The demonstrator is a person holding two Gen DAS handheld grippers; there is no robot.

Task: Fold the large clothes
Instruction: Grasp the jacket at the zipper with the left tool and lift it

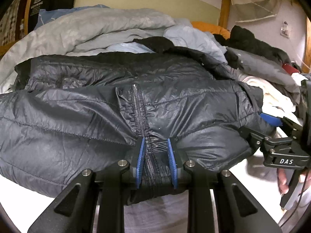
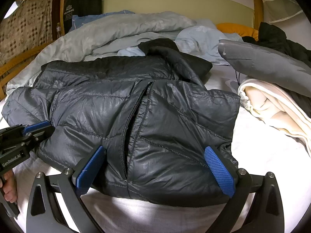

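A dark quilted puffer jacket (image 1: 101, 112) lies spread on the bed, front up, its zipper (image 1: 139, 108) partly undone. My left gripper (image 1: 156, 161) is shut on the jacket's hem at the zipper; its blue pads pinch the fabric. In the right wrist view the jacket (image 2: 165, 120) fills the middle, and my right gripper (image 2: 155, 170) is open, its blue pads (image 2: 219, 170) standing wide on either side of the hem. The left gripper (image 2: 37, 129) shows at that view's left edge, against the jacket's side. The right gripper (image 1: 272, 122) shows at the right of the left wrist view.
A crumpled grey duvet (image 2: 116, 31) lies behind the jacket. A grey garment (image 2: 268, 64), a cream folded cloth (image 2: 276, 104) and dark clothes (image 2: 279, 36) are piled at the right. An orange pillow (image 2: 237, 29) sits by the headboard. White sheet (image 2: 262, 155) shows at the front.
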